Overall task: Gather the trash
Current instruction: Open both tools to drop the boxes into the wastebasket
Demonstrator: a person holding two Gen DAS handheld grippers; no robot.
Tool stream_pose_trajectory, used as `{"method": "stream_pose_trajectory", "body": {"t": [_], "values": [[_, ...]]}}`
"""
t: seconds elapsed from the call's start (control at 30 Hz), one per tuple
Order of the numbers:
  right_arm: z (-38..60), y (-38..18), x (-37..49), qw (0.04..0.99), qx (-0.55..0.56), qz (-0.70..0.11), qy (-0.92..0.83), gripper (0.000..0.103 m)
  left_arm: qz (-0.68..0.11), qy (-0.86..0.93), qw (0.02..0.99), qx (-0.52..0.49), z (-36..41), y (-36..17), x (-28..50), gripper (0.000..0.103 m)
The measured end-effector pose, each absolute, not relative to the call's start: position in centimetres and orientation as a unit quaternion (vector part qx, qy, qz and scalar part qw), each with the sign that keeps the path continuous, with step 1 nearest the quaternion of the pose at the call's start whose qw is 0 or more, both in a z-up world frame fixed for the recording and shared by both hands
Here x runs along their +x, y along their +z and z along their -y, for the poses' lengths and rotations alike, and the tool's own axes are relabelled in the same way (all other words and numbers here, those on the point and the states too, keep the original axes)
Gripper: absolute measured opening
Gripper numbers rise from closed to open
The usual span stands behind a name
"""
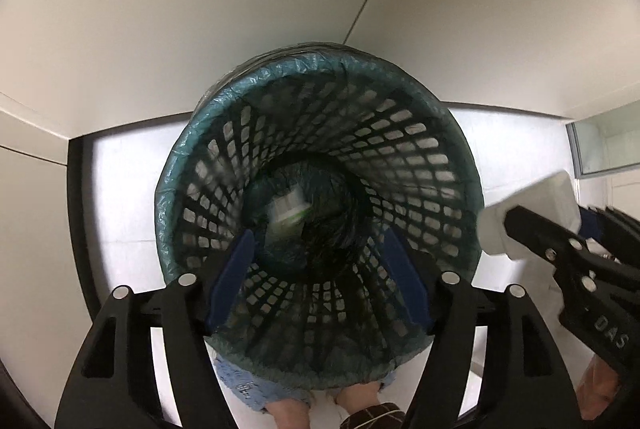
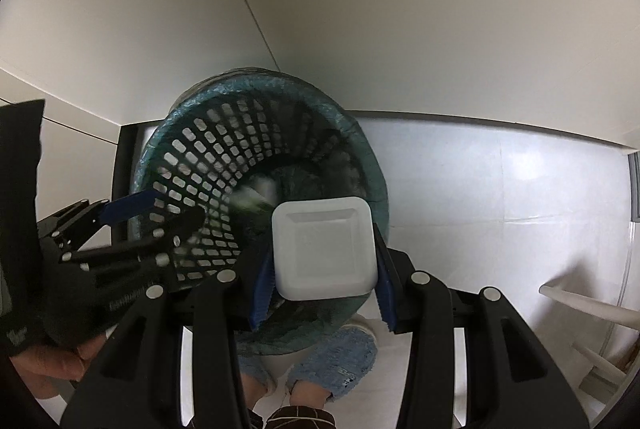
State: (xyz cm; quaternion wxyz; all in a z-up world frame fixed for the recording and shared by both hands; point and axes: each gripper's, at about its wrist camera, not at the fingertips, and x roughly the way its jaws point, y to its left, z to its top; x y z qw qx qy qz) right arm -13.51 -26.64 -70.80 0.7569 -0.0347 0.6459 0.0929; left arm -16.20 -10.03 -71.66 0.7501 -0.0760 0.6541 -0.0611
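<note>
A dark mesh waste basket (image 1: 400, 133) lined with a teal bag stands on the white floor below me; it also shows in the right wrist view (image 2: 200, 149). A blurred white and green piece of trash (image 1: 290, 213) is inside it, seen too in the right wrist view (image 2: 256, 197). My left gripper (image 1: 320, 273) hangs open and empty over the basket mouth. My right gripper (image 2: 324, 269) is shut on a white square foam tray (image 2: 324, 249) above the basket's near rim; the tray also shows in the left wrist view (image 1: 532, 213).
White walls meet behind the basket. A black upright edge (image 1: 78, 213) stands left of it. A white plastic chair (image 2: 588, 325) is at the right. The person's legs in torn jeans (image 2: 340, 365) are below the basket.
</note>
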Motion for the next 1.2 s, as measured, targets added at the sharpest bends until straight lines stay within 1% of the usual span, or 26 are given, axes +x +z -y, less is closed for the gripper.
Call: {"method": "stream_pose_trajectory", "body": {"t": [0.27, 0.43, 0.5, 0.57, 0.63, 0.7, 0.77, 0.8, 0.9, 1.07, 1.13, 1.2], "values": [[25.8, -71.2, -13.2, 0.756, -0.032, -0.646, 0.104, 0.041, -0.658, -0.048, 0.75, -0.046, 9.9, -70.7, -17.5, 0.067], [25.2, -71.5, -12.9, 0.754, -0.031, -0.647, 0.114, 0.042, -0.656, -0.041, 0.752, -0.056, 8.8, -70.5, -18.1, 0.067], [25.1, -71.4, -12.9, 0.756, -0.031, -0.644, 0.114, 0.051, -0.656, -0.037, 0.752, -0.061, 8.3, -70.3, -18.3, 0.067], [24.9, -71.4, -12.8, 0.754, -0.03, -0.645, 0.116, 0.054, -0.655, -0.035, 0.752, -0.064, 8.0, -70.2, -18.4, 0.067], [24.9, -71.1, -12.9, 0.755, -0.03, -0.645, 0.116, 0.06, -0.655, -0.034, 0.753, -0.064, 7.8, -70.0, -18.4, 0.068], [25.1, -70.9, -13.0, 0.755, -0.027, -0.646, 0.111, 0.066, -0.653, -0.032, 0.754, -0.065, 7.8, -69.7, -18.5, 0.071], [25.3, -70.4, -13.1, 0.756, -0.025, -0.646, 0.104, 0.07, -0.652, -0.025, 0.755, -0.06, 7.7, -69.3, -18.5, 0.077], [25.5, -70.0, -13.2, 0.758, -0.025, -0.644, 0.1, 0.074, -0.651, -0.021, 0.756, -0.06, 7.6, -69.0, -18.5, 0.078], [26.0, -68.4, -13.5, 0.761, -0.019, -0.642, 0.092, 0.082, -0.651, -0.015, 0.757, -0.065, 7.3, -67.7, -18.6, 0.083], [26.6, -64.6, -14.1, 0.764, -0.01, -0.639, 0.084, 0.09, -0.644, -0.009, 0.762, -0.062, 6.7, -64.4, -19.3, 0.093], [26.6, -62.5, -14.3, 0.768, -0.013, -0.636, 0.08, 0.094, -0.644, -0.015, 0.762, -0.066, 6.4, -62.5, -19.5, 0.094], [26.5, -60.3, -14.5, 0.775, -0.023, -0.628, 0.069, 0.095, -0.646, -0.021, 0.76, -0.072, 6.0, -60.5, -19.5, 0.094]]}}
